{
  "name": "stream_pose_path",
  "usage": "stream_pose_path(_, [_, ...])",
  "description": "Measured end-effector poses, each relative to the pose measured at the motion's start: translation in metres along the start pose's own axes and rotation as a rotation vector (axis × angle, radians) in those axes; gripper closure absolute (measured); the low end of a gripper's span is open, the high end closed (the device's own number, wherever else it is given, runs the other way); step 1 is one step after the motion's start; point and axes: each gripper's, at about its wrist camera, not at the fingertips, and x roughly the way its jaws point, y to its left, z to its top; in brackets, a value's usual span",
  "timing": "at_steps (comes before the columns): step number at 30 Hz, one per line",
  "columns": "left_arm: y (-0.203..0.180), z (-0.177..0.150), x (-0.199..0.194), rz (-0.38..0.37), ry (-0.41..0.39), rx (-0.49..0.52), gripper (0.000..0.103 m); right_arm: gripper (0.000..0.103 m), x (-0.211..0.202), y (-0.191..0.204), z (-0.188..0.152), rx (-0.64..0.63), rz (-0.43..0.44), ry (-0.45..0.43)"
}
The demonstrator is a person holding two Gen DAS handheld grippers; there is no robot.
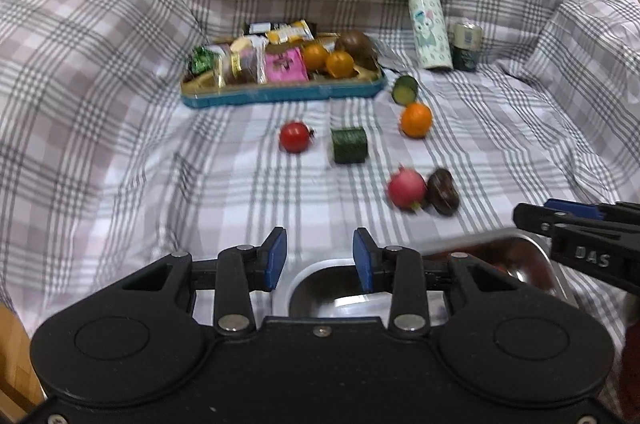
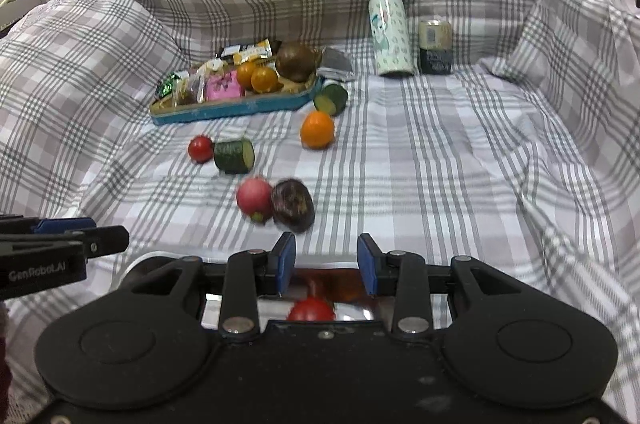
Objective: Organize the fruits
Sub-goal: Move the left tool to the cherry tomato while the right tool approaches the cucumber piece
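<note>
Hovering over the steel tray point(image 1: 532, 256), both the left gripper point(image 1: 320, 256) and right gripper point(image 2: 326, 264) stand apart, empty; a blurred, probably tomato point(image 2: 311, 309) lies at six o'clock.

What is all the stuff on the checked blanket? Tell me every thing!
Shallow blue tin tray: one, far centre, holding wrapped snacks, two oranges, a brown round fruit.
Loose orange fruit: one, right of centre.
Small red tomato: one, centre.
Green cucumber chunks: two, centre and by the tray.
Pink round fruit: one, near.
Dark brown fruit: one, beside it.
Patterned pale bottle: one, far right.
Small can: one, beside bottle.
Shiny metal tray: one, nearest.
Left tool: empty.
Right tool: empty.
</note>
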Motion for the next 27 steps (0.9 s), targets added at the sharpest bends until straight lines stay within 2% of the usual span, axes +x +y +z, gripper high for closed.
stream_pose_path(14, [0.014,0.050,0.051,0.017,-0.034,0.003,0.058,0.067,0.038,-0.002,0.052,-0.020,-0.010,-0.048])
stream_pose_path(27, [0.025,0.077,0.115,-0.004,0.034,-0.074,0.058,0.067,0.084,-0.006,0.095,-0.015,-0.020,-0.063])
